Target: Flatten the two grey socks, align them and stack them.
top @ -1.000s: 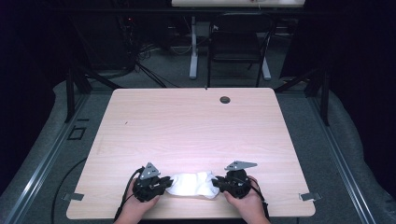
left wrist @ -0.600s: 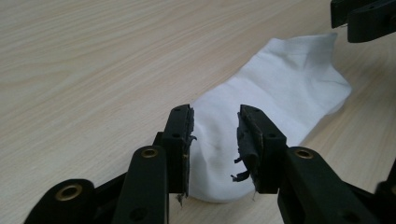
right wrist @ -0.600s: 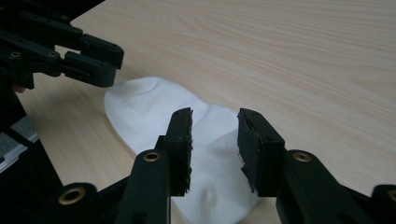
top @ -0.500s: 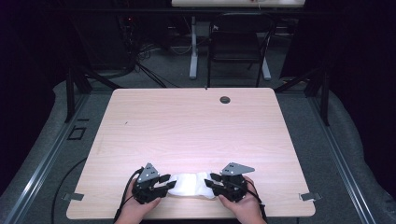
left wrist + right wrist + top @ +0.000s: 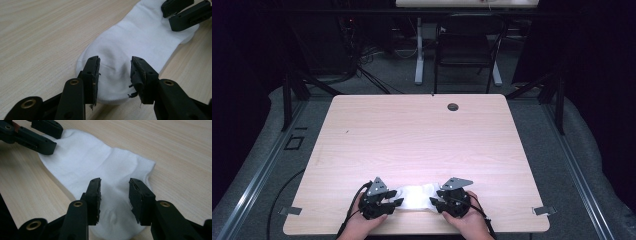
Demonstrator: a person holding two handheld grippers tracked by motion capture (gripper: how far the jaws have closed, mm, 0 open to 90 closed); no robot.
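A white sock (image 5: 414, 195) lies flat on the wooden table (image 5: 412, 135), close to its front edge. My left gripper (image 5: 396, 204) is at the sock's left end and my right gripper (image 5: 434, 201) at its right end, facing each other. In the left gripper view the jaws of the left gripper (image 5: 115, 72) stand apart over the sock (image 5: 140, 42) and the pads do not press it. The right gripper (image 5: 114, 195) stands the same way over the other end of the sock (image 5: 87, 160). Both pairs of jaws have just been opening, with sock fabric lying between them.
A dark grommet hole (image 5: 453, 106) sits near the table's far edge. Metal clips (image 5: 292, 210) (image 5: 543, 210) stick out at the front corners. A chair (image 5: 467, 50) and cables stand on the floor beyond the table.
Both grippers have let go of the sock's ends and their jaws now stand apart. The sock has settled flatter on the table. The right gripper has edged slightly inward.
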